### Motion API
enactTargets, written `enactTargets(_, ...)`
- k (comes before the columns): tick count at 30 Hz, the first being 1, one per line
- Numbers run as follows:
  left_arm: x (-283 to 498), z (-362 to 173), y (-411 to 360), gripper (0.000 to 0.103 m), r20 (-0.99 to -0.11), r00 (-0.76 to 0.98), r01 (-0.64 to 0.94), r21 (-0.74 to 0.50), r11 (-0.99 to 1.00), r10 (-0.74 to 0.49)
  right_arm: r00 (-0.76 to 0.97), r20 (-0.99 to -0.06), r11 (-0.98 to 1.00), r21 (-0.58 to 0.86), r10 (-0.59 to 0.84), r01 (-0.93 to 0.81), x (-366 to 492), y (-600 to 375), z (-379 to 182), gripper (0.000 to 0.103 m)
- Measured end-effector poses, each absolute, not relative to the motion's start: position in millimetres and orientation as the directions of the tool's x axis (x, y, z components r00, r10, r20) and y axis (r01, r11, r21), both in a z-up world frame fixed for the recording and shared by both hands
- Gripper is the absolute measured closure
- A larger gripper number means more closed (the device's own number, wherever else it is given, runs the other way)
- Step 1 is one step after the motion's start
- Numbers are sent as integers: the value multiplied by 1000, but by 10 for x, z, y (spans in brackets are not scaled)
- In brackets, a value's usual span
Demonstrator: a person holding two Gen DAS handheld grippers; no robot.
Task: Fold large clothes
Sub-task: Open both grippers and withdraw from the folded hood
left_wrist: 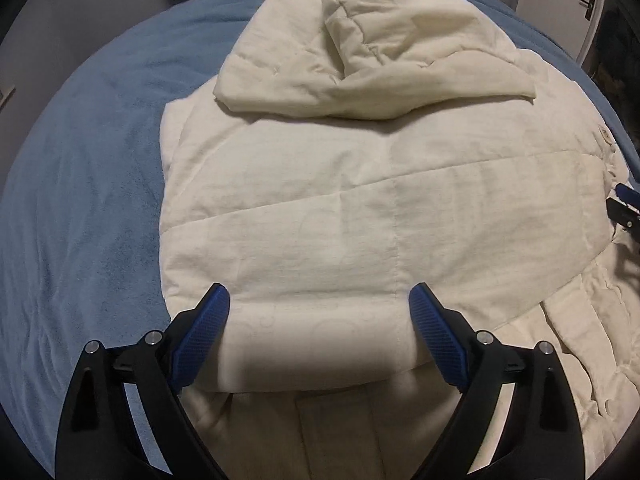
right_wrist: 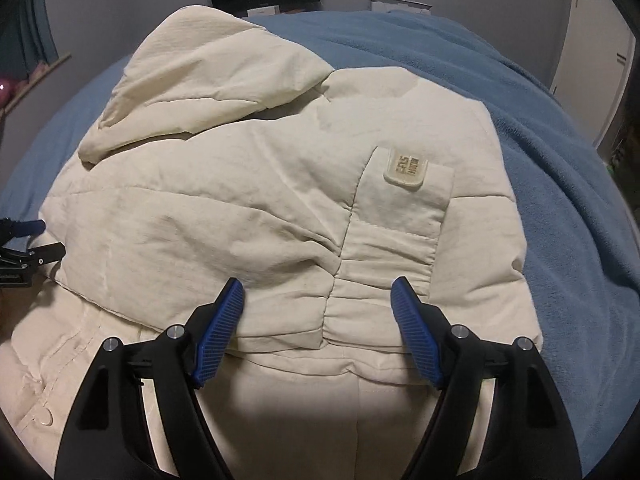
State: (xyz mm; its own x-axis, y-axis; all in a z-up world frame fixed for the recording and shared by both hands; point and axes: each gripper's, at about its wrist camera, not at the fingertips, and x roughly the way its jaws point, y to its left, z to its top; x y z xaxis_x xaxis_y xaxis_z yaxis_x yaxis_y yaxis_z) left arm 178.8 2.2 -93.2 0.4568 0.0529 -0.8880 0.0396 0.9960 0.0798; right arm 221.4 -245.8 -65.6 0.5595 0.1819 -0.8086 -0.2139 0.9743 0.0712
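Jacket: cream padded jacket [left_wrist: 320, 208] lies partly folded on the bed's blue blanket [left_wrist: 88, 184].
Left gripper [left_wrist: 319, 300]: fingers spread, straddling a folded edge.
Right gripper [right_wrist: 318, 294]: fingers spread over the sleeve [right_wrist: 384, 264].

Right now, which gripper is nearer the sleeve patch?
Right. The right gripper sits just below the patch on the jacket; the left gripper works the far side, patch unseen.
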Motion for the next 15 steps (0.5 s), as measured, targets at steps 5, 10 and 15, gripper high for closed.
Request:
enactTargets(5,1603,-488,21,14,-847,529,43,92,995,55,531,-780,944,274,330,-184,2052,-2766,-143,30)
enactTargets(10,1092,220,-44,7,-794,606,92,135,987,52,616,-725,951,210,309,-229,1610,-3088,662,23)
enactTargets(15,486,588,-30,7,-775,624,119,222,968,101,659,-704,958,118,266,-261,1079,-3345,1047,20)
